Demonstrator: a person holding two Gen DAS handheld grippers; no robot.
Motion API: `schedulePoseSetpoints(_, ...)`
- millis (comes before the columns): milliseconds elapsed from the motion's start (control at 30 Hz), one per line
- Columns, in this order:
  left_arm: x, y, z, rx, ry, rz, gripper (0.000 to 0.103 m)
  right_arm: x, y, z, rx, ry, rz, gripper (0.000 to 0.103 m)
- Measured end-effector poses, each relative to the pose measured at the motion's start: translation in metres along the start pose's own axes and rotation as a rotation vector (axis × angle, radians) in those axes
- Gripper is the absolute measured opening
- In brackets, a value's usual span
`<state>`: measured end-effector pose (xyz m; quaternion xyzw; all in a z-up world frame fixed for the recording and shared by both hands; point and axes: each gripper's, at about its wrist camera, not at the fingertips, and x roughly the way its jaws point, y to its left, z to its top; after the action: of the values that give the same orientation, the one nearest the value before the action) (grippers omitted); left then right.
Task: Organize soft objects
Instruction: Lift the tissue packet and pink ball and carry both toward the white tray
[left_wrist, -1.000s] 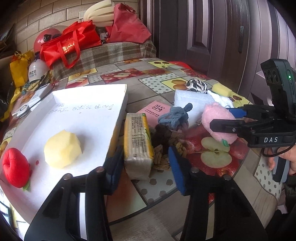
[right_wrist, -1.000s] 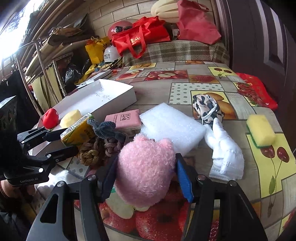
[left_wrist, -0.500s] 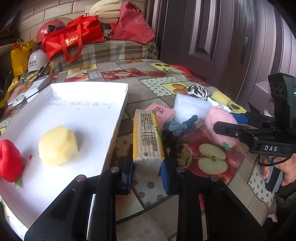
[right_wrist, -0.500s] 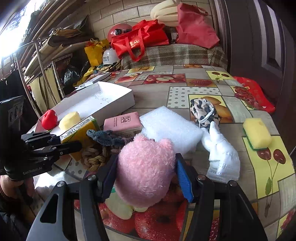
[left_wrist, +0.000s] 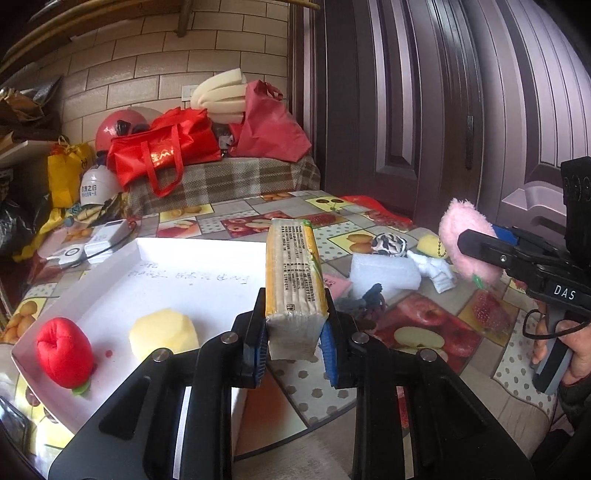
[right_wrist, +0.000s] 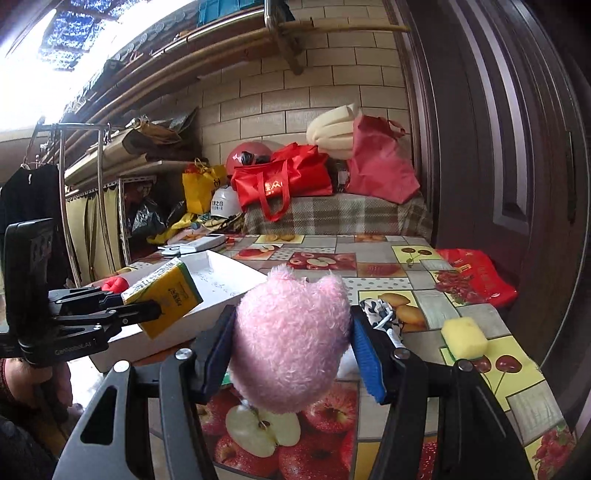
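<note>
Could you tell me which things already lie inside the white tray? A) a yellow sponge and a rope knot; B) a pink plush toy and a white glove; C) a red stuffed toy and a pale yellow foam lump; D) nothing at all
C: the red stuffed toy and the pale yellow foam lump rest on the white tray floor.

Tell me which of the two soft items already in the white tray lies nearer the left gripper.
The pale yellow sponge lump, beside the left gripper. The red plush fruit lies farther out, near the white tray corner.
</note>
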<state>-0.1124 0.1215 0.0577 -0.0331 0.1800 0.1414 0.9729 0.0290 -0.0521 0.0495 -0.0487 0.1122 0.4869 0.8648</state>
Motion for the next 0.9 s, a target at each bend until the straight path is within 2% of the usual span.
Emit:
schedulePoseSetpoints(233, -0.012, 0.026, -0.002, 0.011, -0.063, 0.079, 0.024, 0.013, 0.027, 0.0, -0.031, 0.004, 0.054, 0.06)
schedulePoseSetpoints(733, -0.015, 0.09, -0.01, -0.073, -0.051, 0.175, 0.024, 0.065, 0.087, 0.001, -0.06, 0.109, 0.204, 0.06)
schedulePoseSetpoints(900, -0.016, 0.103, -0.011, -0.068, -0.056, 0.213, 0.024, 0.082, 0.103, -0.001, -0.087, 0.118, 0.21, 0.06)
